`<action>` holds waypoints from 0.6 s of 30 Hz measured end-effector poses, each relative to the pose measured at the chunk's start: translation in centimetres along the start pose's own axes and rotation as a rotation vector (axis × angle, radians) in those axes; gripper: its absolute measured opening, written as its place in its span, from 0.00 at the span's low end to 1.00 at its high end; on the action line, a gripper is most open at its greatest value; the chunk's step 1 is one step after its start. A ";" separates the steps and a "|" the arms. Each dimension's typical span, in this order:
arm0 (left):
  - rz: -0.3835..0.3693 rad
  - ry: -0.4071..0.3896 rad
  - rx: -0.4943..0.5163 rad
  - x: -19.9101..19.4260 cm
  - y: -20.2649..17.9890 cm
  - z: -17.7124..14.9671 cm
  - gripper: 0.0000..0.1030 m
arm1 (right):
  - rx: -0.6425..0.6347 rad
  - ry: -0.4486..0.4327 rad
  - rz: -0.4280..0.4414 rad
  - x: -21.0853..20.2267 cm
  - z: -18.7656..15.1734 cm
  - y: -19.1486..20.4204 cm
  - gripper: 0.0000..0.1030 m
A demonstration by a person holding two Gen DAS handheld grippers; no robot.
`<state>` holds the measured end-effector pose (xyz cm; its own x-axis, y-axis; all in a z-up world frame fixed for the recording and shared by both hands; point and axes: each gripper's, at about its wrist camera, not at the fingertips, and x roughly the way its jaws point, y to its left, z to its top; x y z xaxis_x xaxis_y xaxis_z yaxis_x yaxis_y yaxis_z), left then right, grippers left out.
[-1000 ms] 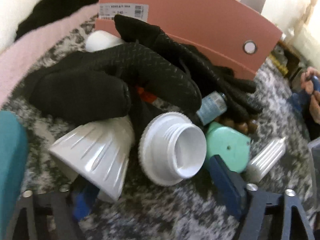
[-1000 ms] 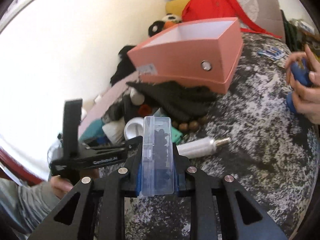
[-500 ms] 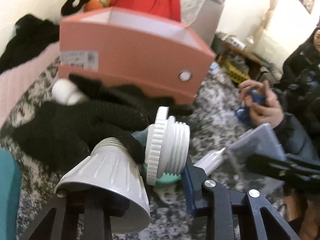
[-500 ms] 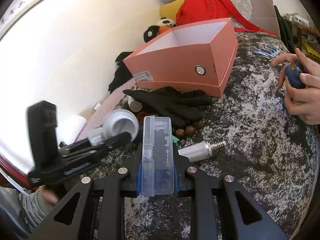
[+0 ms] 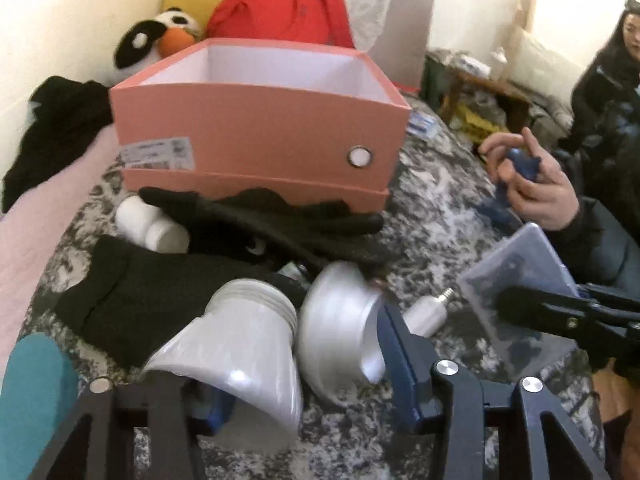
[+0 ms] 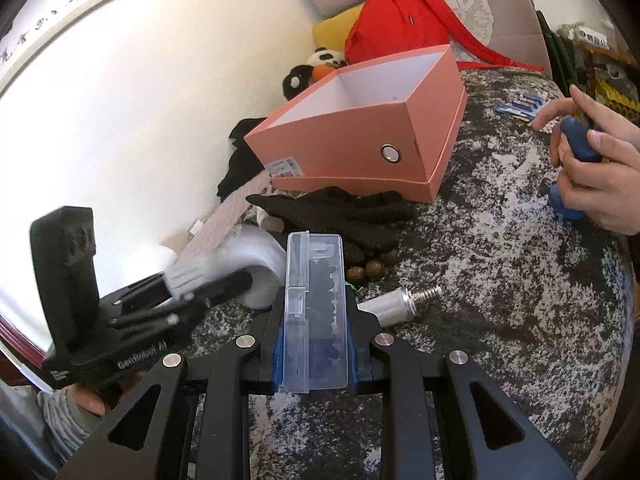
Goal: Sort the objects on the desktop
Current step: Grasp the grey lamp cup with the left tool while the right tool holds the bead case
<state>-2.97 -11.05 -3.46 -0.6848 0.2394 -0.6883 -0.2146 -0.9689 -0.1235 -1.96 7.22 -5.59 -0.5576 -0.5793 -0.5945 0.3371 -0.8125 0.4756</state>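
My left gripper [image 5: 300, 364] is shut on a white plastic lamp housing [image 5: 240, 352] and holds it lifted above the patterned cloth, with its round white threaded part [image 5: 340, 332] beside it. It also shows in the right wrist view [image 6: 248, 264]. My right gripper [image 6: 314, 344] is shut on a clear plastic case [image 6: 314, 312] of dark small parts, seen at the right of the left wrist view [image 5: 516, 292]. The open pink box [image 5: 260, 136] stands behind, also in the right wrist view [image 6: 360, 136].
Black gloves [image 5: 248, 232] lie before the box, with a white bottle [image 5: 152, 224], brown beads [image 6: 372, 270] and a small screw-base bulb [image 6: 400, 302]. Another person's hands [image 6: 592, 168] hold a blue object at right. A battery pack [image 6: 520, 106] lies behind.
My left gripper has lifted the white lamp housing off the pile and tilted up toward the pink box. My right gripper still holds the clear case and has risen slightly.
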 end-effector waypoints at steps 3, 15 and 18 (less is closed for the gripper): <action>0.020 -0.020 0.021 -0.4 0.0 0.1 0.06 | -0.002 -0.004 0.002 -0.1 0.0 0.1 0.25; -0.031 0.016 0.016 1.6 0.9 -1.8 0.00 | 0.020 -0.025 0.004 -0.8 0.0 -0.3 0.25; -0.078 -0.013 0.026 -0.2 0.8 -2.7 0.15 | 0.018 -0.018 0.003 -0.6 0.0 -0.3 0.25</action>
<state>-1.14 -12.04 -5.40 -0.6739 0.3153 -0.6682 -0.2860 -0.9452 -0.1576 -1.76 7.82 -5.36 -0.5704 -0.5803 -0.5812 0.3252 -0.8094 0.4890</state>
